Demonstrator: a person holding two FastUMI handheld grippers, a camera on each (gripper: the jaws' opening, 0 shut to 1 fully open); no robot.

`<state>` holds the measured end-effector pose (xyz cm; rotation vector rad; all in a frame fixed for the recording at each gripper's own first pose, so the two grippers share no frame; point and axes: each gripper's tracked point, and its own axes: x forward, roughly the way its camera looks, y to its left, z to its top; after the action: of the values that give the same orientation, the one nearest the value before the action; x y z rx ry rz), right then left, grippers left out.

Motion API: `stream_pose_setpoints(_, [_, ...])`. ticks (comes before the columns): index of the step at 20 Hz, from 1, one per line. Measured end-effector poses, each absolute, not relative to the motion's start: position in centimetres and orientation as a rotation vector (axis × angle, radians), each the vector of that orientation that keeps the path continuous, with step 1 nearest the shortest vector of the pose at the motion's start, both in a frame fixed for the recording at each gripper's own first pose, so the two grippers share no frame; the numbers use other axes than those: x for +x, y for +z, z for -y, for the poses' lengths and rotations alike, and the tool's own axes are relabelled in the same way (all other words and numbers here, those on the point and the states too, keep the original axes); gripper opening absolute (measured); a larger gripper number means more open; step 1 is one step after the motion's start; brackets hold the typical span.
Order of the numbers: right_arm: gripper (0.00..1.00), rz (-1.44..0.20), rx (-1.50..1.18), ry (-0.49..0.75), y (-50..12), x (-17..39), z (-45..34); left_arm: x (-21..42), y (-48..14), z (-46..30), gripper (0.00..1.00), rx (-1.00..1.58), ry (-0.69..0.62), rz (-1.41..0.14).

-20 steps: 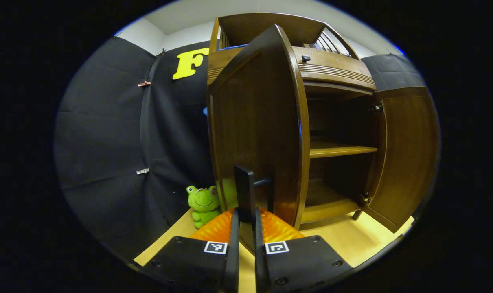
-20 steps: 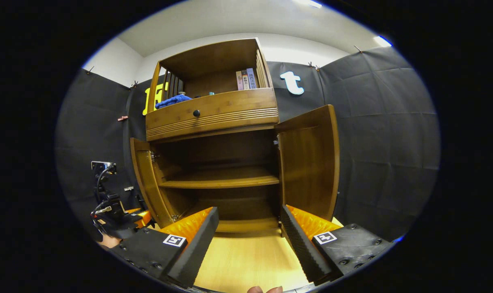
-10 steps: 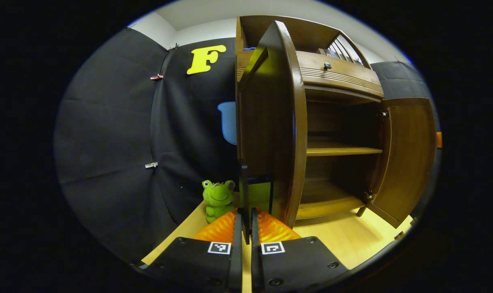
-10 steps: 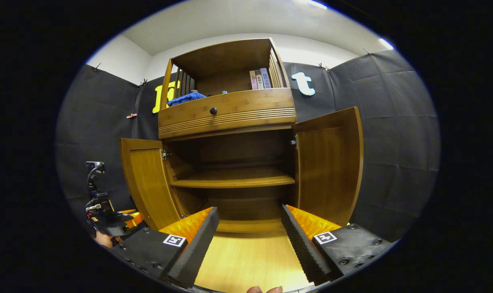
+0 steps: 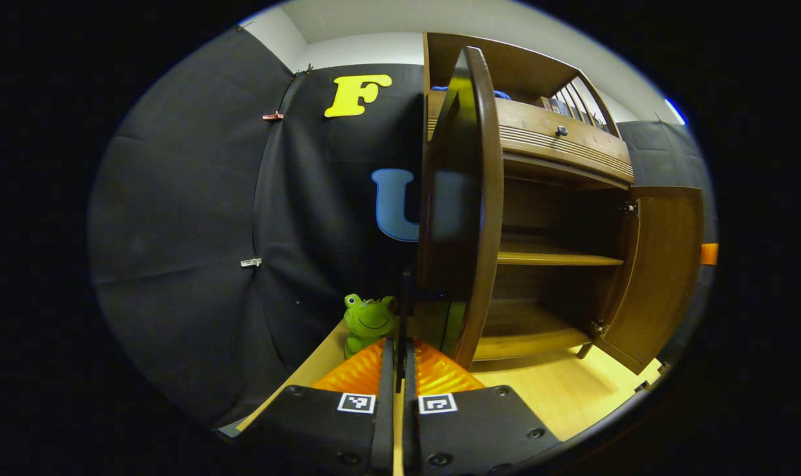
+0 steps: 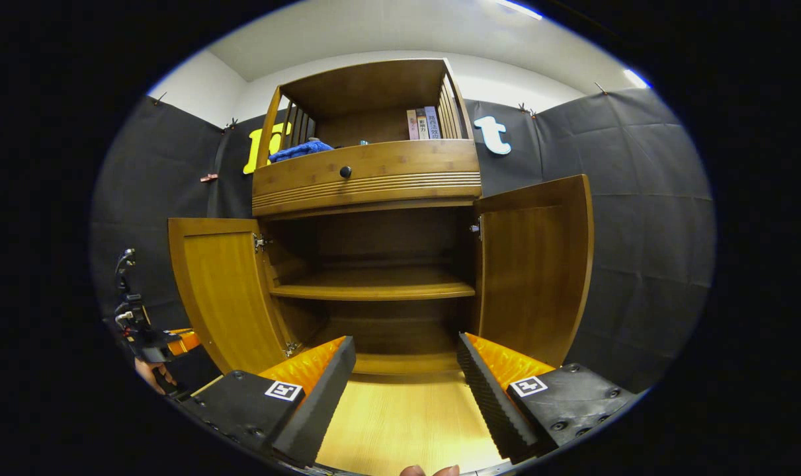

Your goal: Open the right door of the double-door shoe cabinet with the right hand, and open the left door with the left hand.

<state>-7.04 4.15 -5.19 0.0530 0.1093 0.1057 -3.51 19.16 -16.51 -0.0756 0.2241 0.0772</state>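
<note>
swinging the left door wide: second door near the end of its travel

left gripper (image 5: 398, 360), at the bottom centre of the left gripper view, has its fingers drawn together on the thin dark door handle (image 5: 405, 311), which rises between them. just beyond it, at centre frame, the left door (image 5: 456, 198) stands edge-on to the camera, well clear of the shoe cabinet (image 5: 552, 142). right gripper (image 6: 405, 370), at the bottom of the right gripper view, holds nothing, its fingers spread wide apart before the open cabinet. right door (image 6: 536, 264) stands swung out at right of centre in that view, and the left door shows at centre left, with the left gripper low at the left edge beside it.

judged step: the last of the task, with both doors already off the frame. the next move would call for little more than releasing the handle and backing away.

nearby: a green frog toy (image 5: 367, 320) sits on the floor just left of the handle, close behind the door's swing, and could be struck if the door goes further. the shelf (image 6: 374, 289) inside is bare; books (image 6: 423, 123) and a blue cloth (image 6: 301, 150) lie on top.
</note>
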Motion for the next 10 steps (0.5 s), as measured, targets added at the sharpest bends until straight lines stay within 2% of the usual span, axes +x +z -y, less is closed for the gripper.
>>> stream_pose_setpoints(7, [0.98, -0.101, 0.039, 0.086, -5.2, -6.8, -3.8, -5.1, -16.2, -18.7, 0.13, -0.039, 0.069, -0.217])
stream_pose_setpoints(10, [0.98, -0.107, 0.040, 0.094, -5.3, -6.4, -3.8, -7.0, -15.9, -18.7, 0.27, -0.017, 0.095, -0.213])
